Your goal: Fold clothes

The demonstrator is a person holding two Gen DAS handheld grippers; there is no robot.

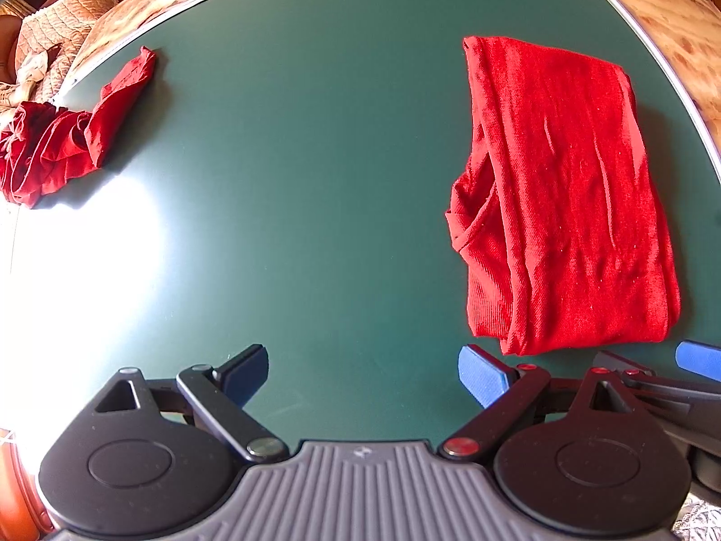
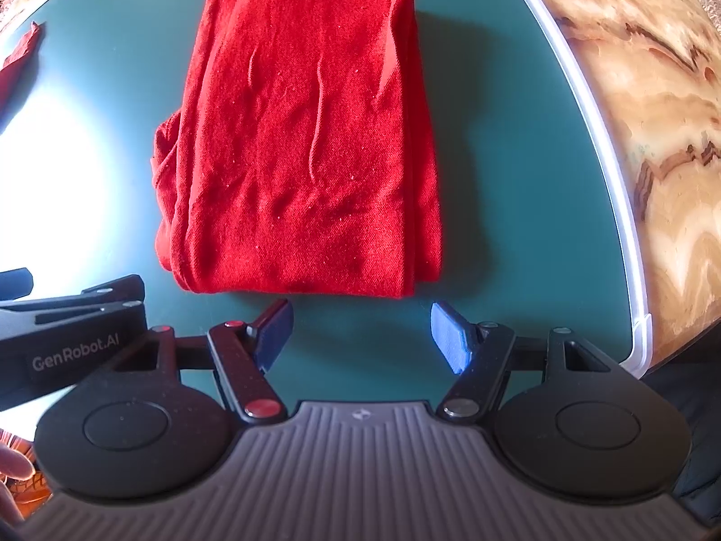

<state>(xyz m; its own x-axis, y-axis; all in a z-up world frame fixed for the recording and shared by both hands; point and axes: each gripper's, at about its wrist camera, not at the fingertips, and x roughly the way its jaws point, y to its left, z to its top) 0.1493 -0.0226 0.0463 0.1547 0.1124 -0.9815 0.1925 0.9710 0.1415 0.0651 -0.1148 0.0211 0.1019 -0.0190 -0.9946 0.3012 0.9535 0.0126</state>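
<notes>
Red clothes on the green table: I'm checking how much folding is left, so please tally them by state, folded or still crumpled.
Folded red garment: 1
Crumpled red garment, lying at the far left edge of the green table: 1
Total: 2 red clothes
</notes>
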